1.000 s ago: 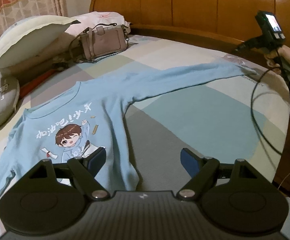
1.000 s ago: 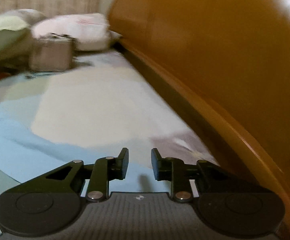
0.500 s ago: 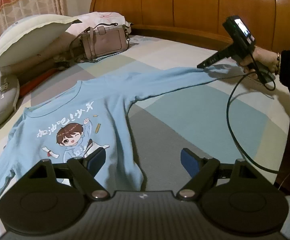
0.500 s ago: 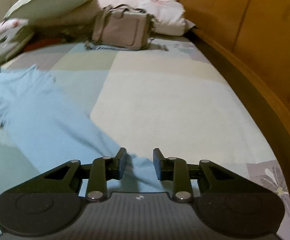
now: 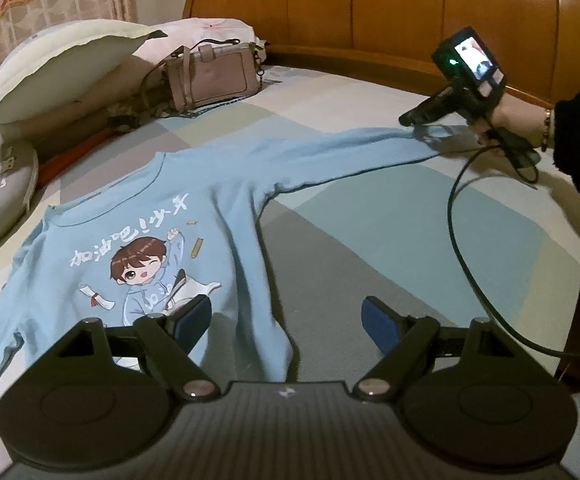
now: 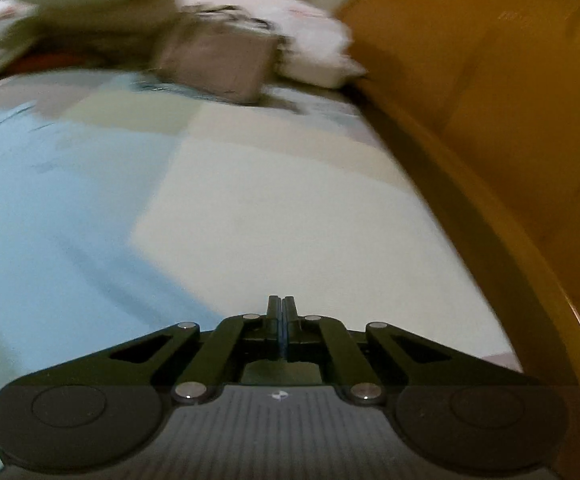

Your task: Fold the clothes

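Note:
A light blue long-sleeved sweatshirt (image 5: 150,216) with a cartoon boy print lies face up on the bed. Its right sleeve (image 5: 329,152) stretches out toward the headboard. My left gripper (image 5: 286,308) hovers open over the shirt's lower hem, its left finger above the print and nothing between the fingers. My right gripper (image 5: 405,119), held in a person's hand (image 5: 517,120), meets the cuff end of that sleeve. In the blurred right wrist view the gripper (image 6: 282,304) has its jaws pressed together, and the blue sleeve (image 6: 50,200) runs off to the left beneath it.
A pinkish handbag (image 5: 214,76) and pillows (image 5: 58,60) sit at the far left of the patchwork bedsheet (image 5: 389,220). The wooden headboard (image 5: 369,8) borders the bed close to my right gripper. A black cable (image 5: 461,240) trails from the right gripper across the bed.
My right gripper has gone from open to shut at the sleeve cuff and swung its view. The left gripper has stayed put and open.

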`<action>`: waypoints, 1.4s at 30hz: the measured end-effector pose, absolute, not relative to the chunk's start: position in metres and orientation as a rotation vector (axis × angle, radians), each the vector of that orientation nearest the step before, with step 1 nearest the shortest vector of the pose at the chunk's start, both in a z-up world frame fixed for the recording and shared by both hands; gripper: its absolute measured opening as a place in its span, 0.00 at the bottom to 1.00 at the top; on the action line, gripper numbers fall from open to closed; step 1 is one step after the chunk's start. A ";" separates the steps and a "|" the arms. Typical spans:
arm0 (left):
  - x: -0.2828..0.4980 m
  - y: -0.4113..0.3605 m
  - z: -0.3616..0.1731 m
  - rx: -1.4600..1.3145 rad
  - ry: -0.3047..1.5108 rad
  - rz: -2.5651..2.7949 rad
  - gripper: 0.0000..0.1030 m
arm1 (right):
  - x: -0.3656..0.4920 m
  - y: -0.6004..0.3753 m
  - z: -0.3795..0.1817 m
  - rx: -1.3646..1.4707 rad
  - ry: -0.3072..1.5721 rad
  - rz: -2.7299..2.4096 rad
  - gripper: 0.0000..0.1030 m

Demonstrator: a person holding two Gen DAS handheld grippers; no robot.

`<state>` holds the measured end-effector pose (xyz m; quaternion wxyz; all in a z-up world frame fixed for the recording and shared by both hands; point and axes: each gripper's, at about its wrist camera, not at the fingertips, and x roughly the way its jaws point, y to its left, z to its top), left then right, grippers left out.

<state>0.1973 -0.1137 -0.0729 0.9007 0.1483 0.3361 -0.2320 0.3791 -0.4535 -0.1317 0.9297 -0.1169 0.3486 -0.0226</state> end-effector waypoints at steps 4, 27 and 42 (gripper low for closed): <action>0.196 -0.107 -0.067 0.305 0.671 -0.488 0.80 | 0.362 -0.464 -0.106 -0.067 0.685 -0.017 0.14; 0.198 -0.098 -0.067 0.286 0.664 -0.508 0.80 | 0.301 -0.436 -0.103 -0.232 0.802 0.323 0.17; 0.209 -0.079 -0.059 0.244 0.643 -0.518 0.80 | 0.436 -0.367 -0.121 -0.170 0.812 0.379 0.28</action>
